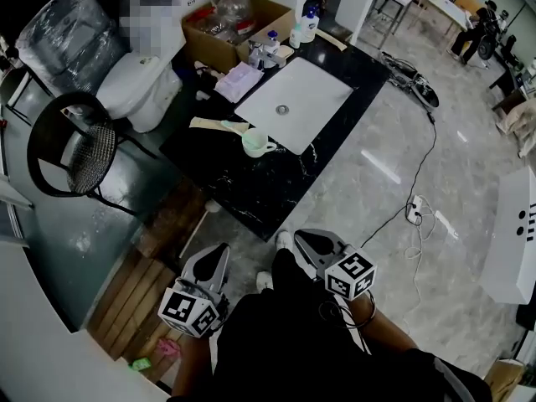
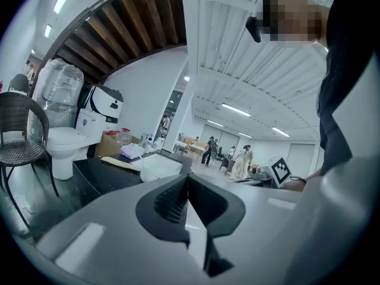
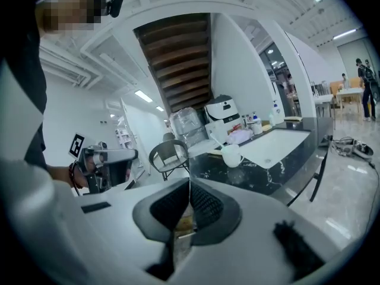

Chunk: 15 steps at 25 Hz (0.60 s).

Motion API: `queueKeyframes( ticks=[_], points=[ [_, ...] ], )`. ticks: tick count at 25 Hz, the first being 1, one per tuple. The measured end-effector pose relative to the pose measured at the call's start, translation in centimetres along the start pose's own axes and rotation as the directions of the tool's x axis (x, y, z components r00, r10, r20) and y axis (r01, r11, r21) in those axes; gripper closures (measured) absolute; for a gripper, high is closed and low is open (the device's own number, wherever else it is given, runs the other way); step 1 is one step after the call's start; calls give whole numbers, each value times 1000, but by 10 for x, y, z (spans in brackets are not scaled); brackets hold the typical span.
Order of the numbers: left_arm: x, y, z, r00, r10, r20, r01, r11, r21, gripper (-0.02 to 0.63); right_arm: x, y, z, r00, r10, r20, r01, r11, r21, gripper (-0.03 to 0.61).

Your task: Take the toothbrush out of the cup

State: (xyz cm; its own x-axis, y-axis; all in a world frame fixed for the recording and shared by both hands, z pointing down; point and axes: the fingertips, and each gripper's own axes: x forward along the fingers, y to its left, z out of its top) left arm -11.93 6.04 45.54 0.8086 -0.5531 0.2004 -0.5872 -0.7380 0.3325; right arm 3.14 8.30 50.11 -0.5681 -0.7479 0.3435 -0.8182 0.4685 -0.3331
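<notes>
A pale green cup (image 1: 257,144) stands on the black marble countertop (image 1: 251,187), just left of the white sink (image 1: 293,99). A light toothbrush (image 1: 237,128) leans out of it toward the left. The right gripper view shows the cup (image 3: 230,155) and toothbrush (image 3: 218,142) far ahead. My left gripper (image 1: 219,256) and right gripper (image 1: 306,241) are held low near the person's body, well short of the counter. Both are shut, with nothing in them. In their own views the left jaws (image 2: 187,181) and right jaws (image 3: 189,190) are pressed together.
A toilet (image 1: 138,82) and a black mesh chair (image 1: 75,145) stand left of the counter. A cardboard box (image 1: 239,23) with bottles sits at the counter's far end. A power strip and cable (image 1: 414,212) lie on the floor at the right. Wooden slats (image 1: 142,283) lie at the lower left.
</notes>
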Motion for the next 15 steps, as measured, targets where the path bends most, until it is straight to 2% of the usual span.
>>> queueKeyframes(
  ticks=[9,15],
  points=[
    [45,25,16,999,33,-15,-33,999,-10,603,32,-50,28,1000,19,-17,-19,1000,8,565],
    [77,44,34,996,88,-13,-89,996,-29,603,60,-86,52,998,56,-33,-56,998,-9,563]
  ],
)
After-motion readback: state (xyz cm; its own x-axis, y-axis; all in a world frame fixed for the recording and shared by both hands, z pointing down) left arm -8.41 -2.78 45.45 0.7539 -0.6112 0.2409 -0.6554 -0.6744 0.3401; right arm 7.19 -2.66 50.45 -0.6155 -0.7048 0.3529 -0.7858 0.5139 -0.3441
